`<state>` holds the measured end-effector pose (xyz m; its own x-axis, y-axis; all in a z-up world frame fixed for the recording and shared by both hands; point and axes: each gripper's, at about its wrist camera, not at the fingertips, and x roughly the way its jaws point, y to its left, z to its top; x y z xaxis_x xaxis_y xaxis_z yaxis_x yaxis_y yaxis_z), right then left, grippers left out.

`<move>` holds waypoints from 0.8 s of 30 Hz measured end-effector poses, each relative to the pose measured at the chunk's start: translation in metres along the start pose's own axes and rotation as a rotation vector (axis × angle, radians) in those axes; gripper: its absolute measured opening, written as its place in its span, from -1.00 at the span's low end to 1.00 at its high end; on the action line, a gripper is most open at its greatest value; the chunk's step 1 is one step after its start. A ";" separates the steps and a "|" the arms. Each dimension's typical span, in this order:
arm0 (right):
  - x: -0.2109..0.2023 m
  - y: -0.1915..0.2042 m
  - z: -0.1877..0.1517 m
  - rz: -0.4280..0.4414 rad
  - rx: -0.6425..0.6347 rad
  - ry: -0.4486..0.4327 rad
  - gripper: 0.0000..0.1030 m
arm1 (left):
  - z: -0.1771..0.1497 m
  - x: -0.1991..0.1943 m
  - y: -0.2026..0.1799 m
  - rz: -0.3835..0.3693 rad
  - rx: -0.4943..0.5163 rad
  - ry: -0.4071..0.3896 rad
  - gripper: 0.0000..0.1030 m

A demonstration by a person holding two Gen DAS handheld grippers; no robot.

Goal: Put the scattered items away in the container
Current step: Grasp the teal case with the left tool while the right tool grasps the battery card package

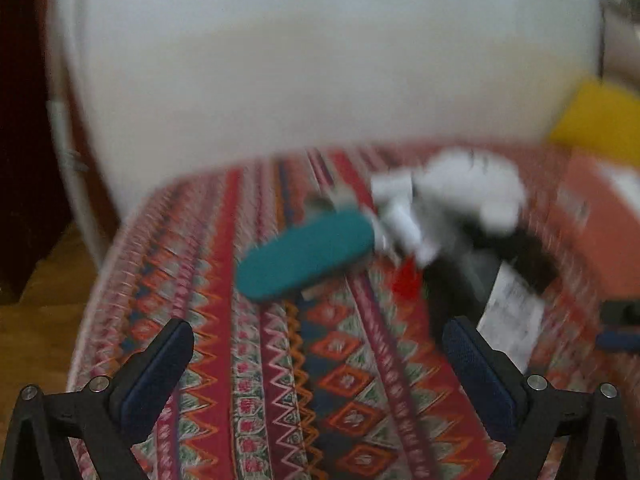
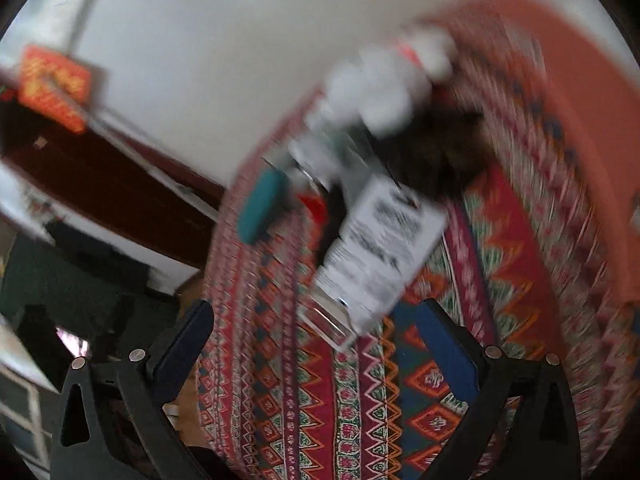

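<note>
patterned cloth (image 1: 256,400) in red, orange and green zigzag bands covers the surface i'm working over, with a pale wall (image 1: 320,60) behind it and wood floor off the left edge. both views are smeared with blur, so fine detail is lost.

from the left wrist i see my left gripper (image 1: 316,360) with its jaws spread wide and nothing between them, only cloth. beyond it a teal oblong case (image 1: 306,256) lies flat on the cloth. just right of the case sits a jumble: a white lumpy item (image 1: 476,188), something dark under it, a small red thing (image 1: 406,282), and a clear packet with a white printed label (image 1: 512,320) that reaches down near my right-hand finger. i can't tell what the white and dark items are. the orange container (image 1: 600,232) stands at the right edge of the cloth, apart from the pile, with something yellow (image 1: 596,120) above it.

from the right wrist, my right gripper (image 2: 316,344) is also fully spread and holds nothing. the labelled packet (image 2: 380,248) lies just ahead of its fingers, its clear lower end between the tips. the teal case (image 2: 262,208) is to the packet's left, the orange container (image 2: 580,120) curves along the right.
</note>
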<state>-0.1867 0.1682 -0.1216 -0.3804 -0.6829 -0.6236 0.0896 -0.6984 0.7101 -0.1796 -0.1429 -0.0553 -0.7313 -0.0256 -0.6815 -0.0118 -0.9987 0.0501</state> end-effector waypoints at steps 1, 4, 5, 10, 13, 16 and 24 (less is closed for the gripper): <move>0.010 -0.011 0.000 -0.004 0.041 0.020 0.99 | 0.001 0.016 -0.001 -0.005 0.019 0.024 1.00; 0.026 -0.032 0.006 -0.001 0.108 0.048 0.99 | 0.019 0.066 0.002 -0.040 0.066 0.074 1.00; 0.030 -0.036 0.010 -0.001 0.121 0.055 0.99 | 0.024 0.082 0.003 -0.044 0.082 0.093 1.00; 0.041 -0.040 0.016 -0.034 0.099 0.065 0.99 | 0.040 0.149 0.001 -0.037 0.187 0.211 1.00; 0.046 -0.042 0.018 -0.034 0.121 0.082 0.99 | 0.043 0.184 -0.002 -0.007 0.265 0.263 1.00; 0.057 -0.047 0.020 -0.015 0.148 0.110 0.99 | 0.044 0.207 -0.008 0.033 0.332 0.286 1.00; 0.076 -0.053 0.024 0.074 0.198 0.099 0.99 | 0.047 0.181 0.010 -0.032 0.240 0.302 0.28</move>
<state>-0.2426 0.1583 -0.1989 -0.2866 -0.7550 -0.5898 -0.0725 -0.5968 0.7991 -0.3445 -0.1551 -0.1440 -0.4945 -0.0427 -0.8681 -0.2169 -0.9611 0.1708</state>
